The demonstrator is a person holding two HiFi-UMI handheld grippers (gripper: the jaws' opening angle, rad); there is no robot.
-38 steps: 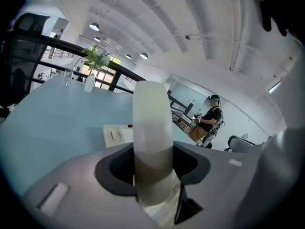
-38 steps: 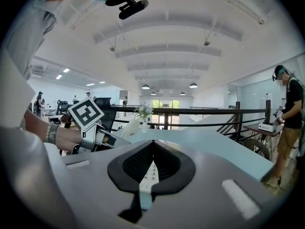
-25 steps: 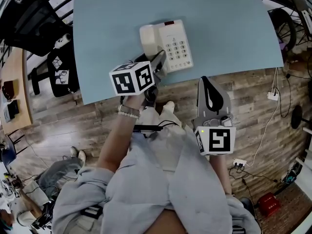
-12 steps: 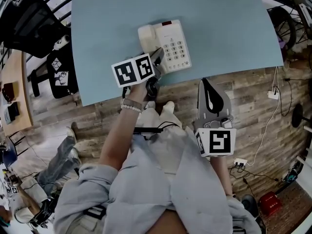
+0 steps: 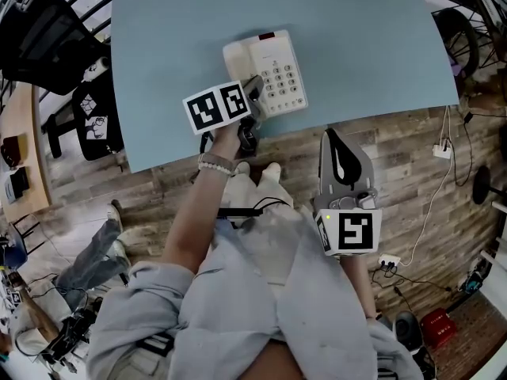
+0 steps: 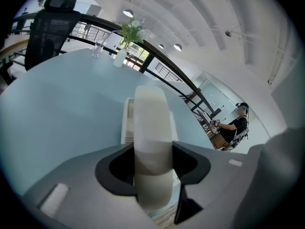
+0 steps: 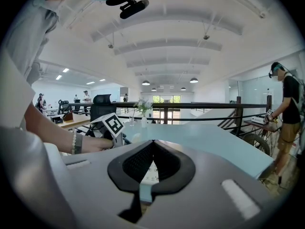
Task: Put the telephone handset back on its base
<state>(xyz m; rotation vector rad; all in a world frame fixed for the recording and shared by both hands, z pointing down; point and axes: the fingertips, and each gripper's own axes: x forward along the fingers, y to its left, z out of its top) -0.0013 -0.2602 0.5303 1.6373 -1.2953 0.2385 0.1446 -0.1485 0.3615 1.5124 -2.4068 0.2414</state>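
A cream telephone base [image 5: 277,74] with a keypad sits near the front edge of the blue table [image 5: 364,46]. The cream handset [image 5: 239,59] lies along the base's left side, over the cradle. My left gripper [image 5: 253,95] is shut on the handset's near end. In the left gripper view the handset [image 6: 152,137] fills the gap between the jaws of my left gripper [image 6: 152,163], and the base [image 6: 126,123] shows behind it. My right gripper [image 5: 337,142] is shut on nothing and hangs over the floor, short of the table edge. In the right gripper view the right gripper [image 7: 152,144] points at the table.
A glass and a vase of flowers [image 6: 125,42] stand at the table's far edge, beside a black office chair [image 6: 52,25]. Cables and a power strip [image 5: 444,153] lie on the wooden floor to the right. A person [image 7: 286,123] stands beyond the table's right end.
My left gripper has moved forward over the table with the handset, closer to the base's left side. The right gripper has stayed where it was.
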